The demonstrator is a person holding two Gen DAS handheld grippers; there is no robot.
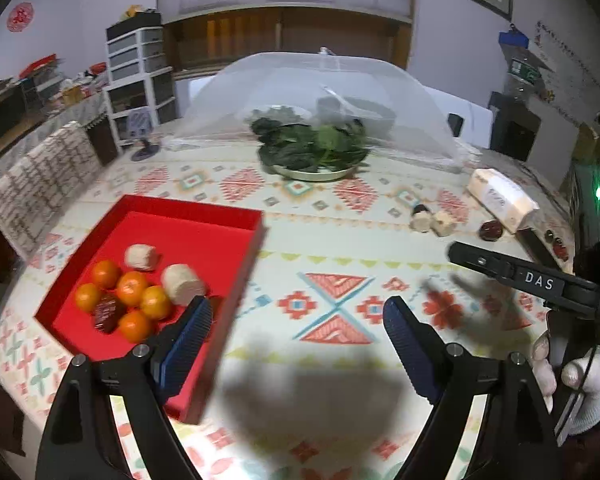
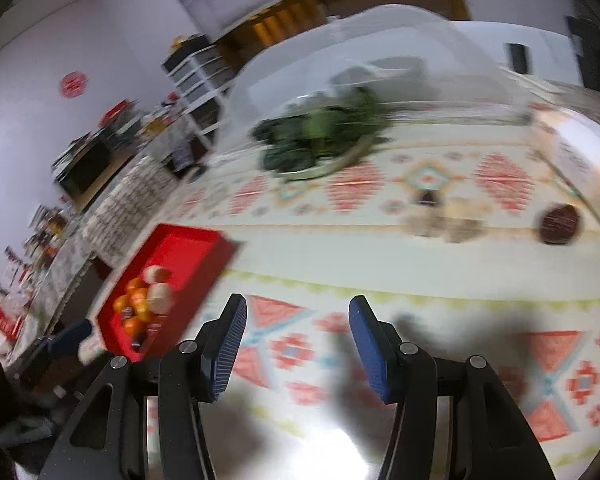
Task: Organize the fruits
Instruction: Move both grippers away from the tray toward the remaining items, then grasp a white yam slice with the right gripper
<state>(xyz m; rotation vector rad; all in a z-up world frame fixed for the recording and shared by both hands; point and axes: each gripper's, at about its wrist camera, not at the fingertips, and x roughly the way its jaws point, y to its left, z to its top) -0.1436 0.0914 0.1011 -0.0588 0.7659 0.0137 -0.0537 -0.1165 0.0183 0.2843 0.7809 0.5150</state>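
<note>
The red tray [image 1: 188, 220] sits on the left part of the desk [image 1: 340, 240], which is covered by a patterned cloth; inside it lie five oranges [image 1: 131, 288] bunched together, a dark red wrapped fruit [image 1: 109, 312] among them, and two pale foam-netted fruits [image 1: 182, 283] just beside the oranges; in the right wrist view the same tray [image 2: 172, 248] shows blurred at the left with its fruit in a heap; on the far right side of the desk, well apart from the tray, lie two more pale pieces [image 1: 432, 220], a dark red round fruit [image 1: 491, 230] and a white wrapped packet [image 1: 502, 198]; behind them a metal plate of leafy greens [image 1: 312, 148] stands under a clear mesh dome cover [image 1: 320, 92]; the left gripper [image 1: 298, 316] hangs over the desk with its blue pads wide apart and nothing between them, its left finger over the tray's near corner; the right gripper [image 2: 298, 320] also stands apart and empty above the cloth; in the left wrist view it [image 1: 512, 272] reaches in from the right, held by a gloved hand [image 1: 580, 376]; white drawers [image 1: 138, 76] stand by the far wall
</note>
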